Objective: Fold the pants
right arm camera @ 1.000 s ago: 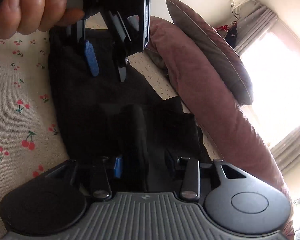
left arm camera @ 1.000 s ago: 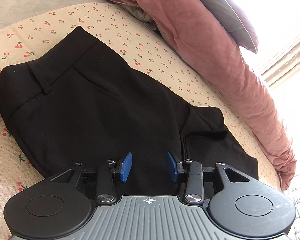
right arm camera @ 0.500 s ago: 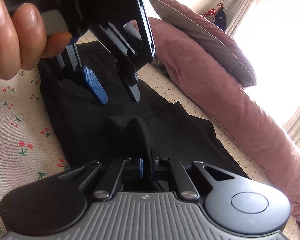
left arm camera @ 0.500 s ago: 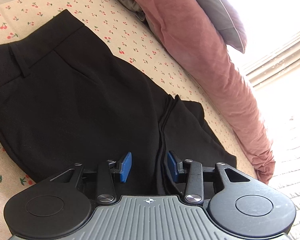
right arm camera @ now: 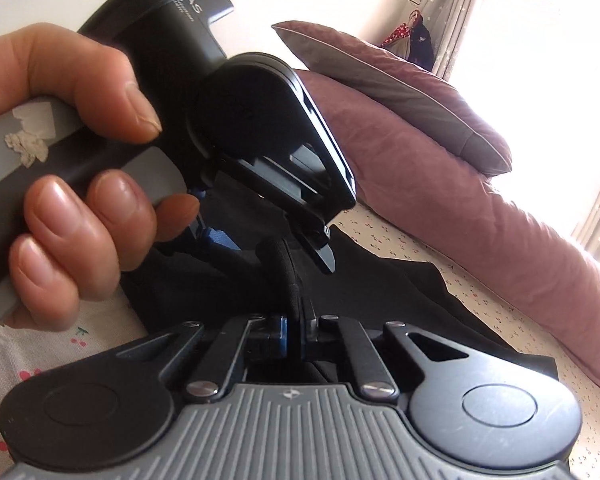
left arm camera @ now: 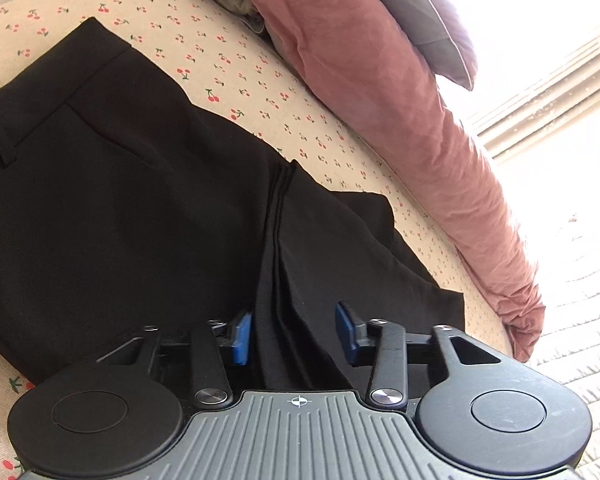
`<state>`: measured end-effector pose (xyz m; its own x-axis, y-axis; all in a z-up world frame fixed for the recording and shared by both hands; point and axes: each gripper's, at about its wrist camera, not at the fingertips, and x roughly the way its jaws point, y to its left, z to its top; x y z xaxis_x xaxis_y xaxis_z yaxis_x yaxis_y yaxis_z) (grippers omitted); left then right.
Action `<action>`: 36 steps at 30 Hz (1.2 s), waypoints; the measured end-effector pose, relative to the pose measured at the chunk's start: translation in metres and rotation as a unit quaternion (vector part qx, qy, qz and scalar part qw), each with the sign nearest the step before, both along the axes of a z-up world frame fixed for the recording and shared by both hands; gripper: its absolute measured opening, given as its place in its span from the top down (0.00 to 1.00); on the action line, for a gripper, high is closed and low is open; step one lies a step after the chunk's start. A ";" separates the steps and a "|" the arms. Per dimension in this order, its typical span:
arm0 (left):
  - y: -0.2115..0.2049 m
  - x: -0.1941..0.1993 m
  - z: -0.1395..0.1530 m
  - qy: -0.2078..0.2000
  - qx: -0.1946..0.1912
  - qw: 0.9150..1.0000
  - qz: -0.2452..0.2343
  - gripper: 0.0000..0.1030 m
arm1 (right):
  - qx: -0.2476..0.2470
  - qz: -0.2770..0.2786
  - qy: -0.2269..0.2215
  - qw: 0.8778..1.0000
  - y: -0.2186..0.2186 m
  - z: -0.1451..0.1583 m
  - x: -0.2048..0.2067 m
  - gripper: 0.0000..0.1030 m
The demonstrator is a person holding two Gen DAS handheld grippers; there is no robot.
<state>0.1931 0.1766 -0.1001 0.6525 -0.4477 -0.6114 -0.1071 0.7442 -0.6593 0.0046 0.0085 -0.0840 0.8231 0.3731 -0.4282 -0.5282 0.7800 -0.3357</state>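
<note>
While the black pants (left arm camera: pixel 132 216) are lying flat on the cherry-print bed (left arm camera: pixel 236 64), waistband towards the upper left of the left wrist view and leg ends trailing towards the lower right, a raised ridge of cloth (left arm camera: pixel 278 240) is running straight up from the left hand-held gripper (left arm camera: pixel 294 334) along its pointing line. That ridge is the relation the next move is hanging on: it is lying lengthwise between the blue pads, so the jaws are straddling it rather than crossing it. Those jaws have just been closing, with the fold between them; the left pad (left arm camera: pixel 242 336) is sitting against the cloth while the right pad is standing clear of it, so I am judging this not yet a grip.

The right hand-held gripper (right arm camera: pixel 298 332) is pinched fully together on a gathered fold of the same pants (right arm camera: pixel 380 300), which is rising out of its jaws in a narrow dark hump (lifted a little off the bed). In the right wrist view the left tool, held in the person's hand (right arm camera: pixel 72 176), is hovering just beyond that hump, so both are working the same crease, the right one nearer the leg ends. A pink duvet (left arm camera: pixel 400 92) is lying along the far side.
</note>
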 end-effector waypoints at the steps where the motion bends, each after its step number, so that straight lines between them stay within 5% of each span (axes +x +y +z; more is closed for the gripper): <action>1: -0.001 0.000 0.002 -0.002 0.015 1.000 0.001 0.80 | 0.003 0.002 -0.001 1.000 0.003 0.001 -0.002 1.00; 3: -0.005 0.000 0.005 -0.006 0.061 0.998 -0.003 0.93 | 0.006 0.003 -0.001 1.000 0.008 0.001 -0.002 1.00; 10: 0.003 -0.003 0.021 -0.035 0.130 0.991 -0.007 0.97 | 0.018 0.017 0.010 1.000 0.021 0.002 0.006 0.98; 14: 0.020 -0.002 0.025 -0.028 0.164 0.986 0.008 0.97 | 0.033 0.033 0.031 0.998 0.015 0.004 0.007 0.76; 26: 0.082 -0.002 0.024 -0.005 0.217 0.973 0.079 0.97 | 0.076 -0.012 0.082 0.994 -0.014 0.004 0.016 0.70; 36: 0.077 0.000 0.023 -0.010 0.256 0.963 0.080 0.90 | 0.112 -0.042 0.135 0.984 -0.027 -0.003 0.034 0.70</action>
<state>0.1929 0.2540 -0.0772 0.7025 0.0175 -0.7114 -0.2388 0.9475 -0.2125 0.0384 -0.0186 -0.0866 0.7223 0.4179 -0.5510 -0.5046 0.8633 -0.0066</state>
